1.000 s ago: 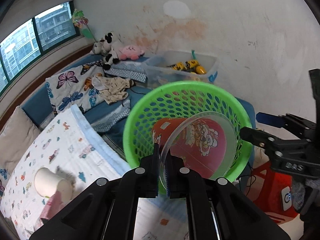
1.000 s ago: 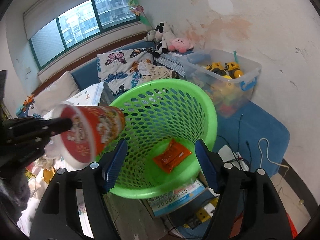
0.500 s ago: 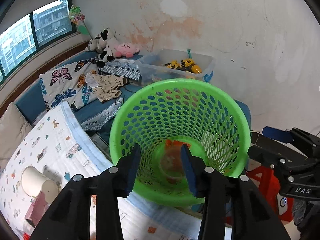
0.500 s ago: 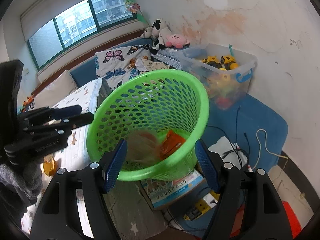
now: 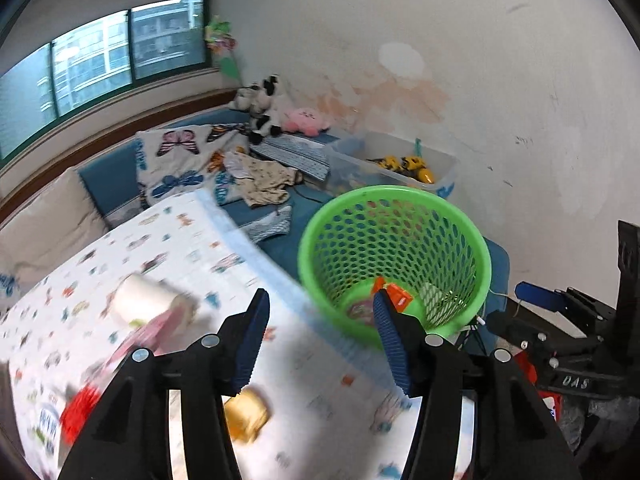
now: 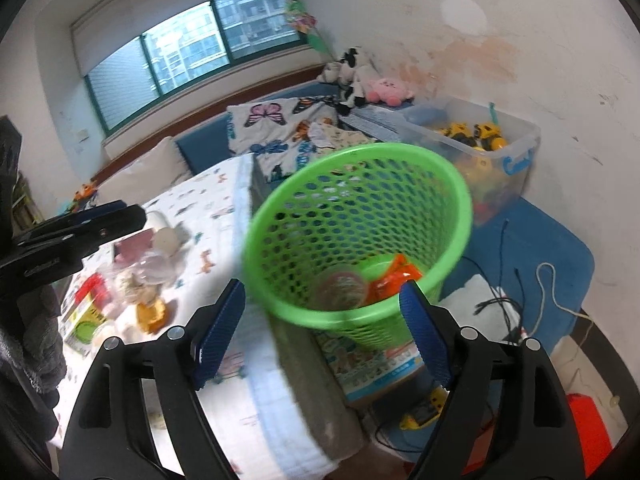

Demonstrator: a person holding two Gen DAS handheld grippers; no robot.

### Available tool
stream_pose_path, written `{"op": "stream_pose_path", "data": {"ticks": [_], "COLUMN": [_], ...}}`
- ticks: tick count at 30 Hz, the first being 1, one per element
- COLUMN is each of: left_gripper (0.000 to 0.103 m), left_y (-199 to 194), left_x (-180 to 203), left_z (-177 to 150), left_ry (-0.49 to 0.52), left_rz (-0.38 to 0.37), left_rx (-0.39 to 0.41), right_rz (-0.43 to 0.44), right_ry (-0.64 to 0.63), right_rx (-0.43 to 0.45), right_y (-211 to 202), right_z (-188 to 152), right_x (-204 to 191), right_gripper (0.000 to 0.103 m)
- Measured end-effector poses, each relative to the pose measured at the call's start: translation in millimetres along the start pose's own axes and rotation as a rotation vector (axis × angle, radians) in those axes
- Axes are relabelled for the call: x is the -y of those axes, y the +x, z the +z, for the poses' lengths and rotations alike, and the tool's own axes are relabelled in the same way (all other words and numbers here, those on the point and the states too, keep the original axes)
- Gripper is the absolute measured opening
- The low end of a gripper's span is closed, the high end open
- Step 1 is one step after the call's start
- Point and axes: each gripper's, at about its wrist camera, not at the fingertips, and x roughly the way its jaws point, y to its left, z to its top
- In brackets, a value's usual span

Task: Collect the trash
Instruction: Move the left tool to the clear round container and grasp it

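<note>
The left hand-held gripper (image 5: pixel 320 336) stood wide apart and held nothing above the bed (image 5: pixel 320 380), near its edge. The right hand-held gripper (image 6: pixel 320 332) also gaped with nothing between its 2 fingers. Beside the bed's edge, the green basket (image 6: pixel 456 216) tilted with its mouth toward the cameras. A noodle cup (image 6: pixel 342 286) lay inside at the bottom, touching an orange wrapper (image 6: pixel 394 276). The cup's long axis could not be told.

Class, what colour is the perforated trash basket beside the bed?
Bright green trash basket, clearest in the right wrist view.
</note>
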Motion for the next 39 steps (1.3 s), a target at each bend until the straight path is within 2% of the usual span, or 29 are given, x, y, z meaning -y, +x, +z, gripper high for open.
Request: {"op": "stream_pose_path", "data": {"ticks": [4, 9, 13, 18, 20, 27, 31, 39], "left_gripper": [0.055, 0.055, 0.055, 0.056, 0.066, 0.067, 0.075, 0.075], "left_y": [-27, -51, -57, -51, -47, -22, -13, -6], "left_x": [-24, -63, -87, -99, -99, -95, -96, -90], "left_z": [-26, -67, -103, -129, -134, -142, -142, -143], "left_ry": [-0.036, -0.089, -0.117, -0.124, -0.121, -0.104, -0.106, -0.086], "left_rz": [0.04, 0.084, 0.11, 0.106, 0.09, 0.102, 0.102, 0.103], "left_rx": [0.011, -0.012, -0.061, -0.118, -0.139, -0.194, -0.206, -0.217], "right_rz": [0.033, 0.065, 0.092, 0.116, 0.122, 0.141, 0.144, 0.159], "right_ry": [-0.024, -0.061, -0.083, -0.103, -0.107, -0.11, -0.119, -0.133], "right_rx": [-0.003, -0.012, -0.018, -0.037, -0.043, -0.068, -0.084, -0.112], "right_y": [-4, -4, -2, 6, 8, 16, 21, 33], "right_z": [-5, -9, -12, -14, -16, -20, -24, -27], "right_x": [-20, -44, -60, -75, -79, -85, -88, -96], "right_gripper": [0.083, 0.084, 0.085, 0.085, 0.085, 0.085, 0.085, 0.085]}}
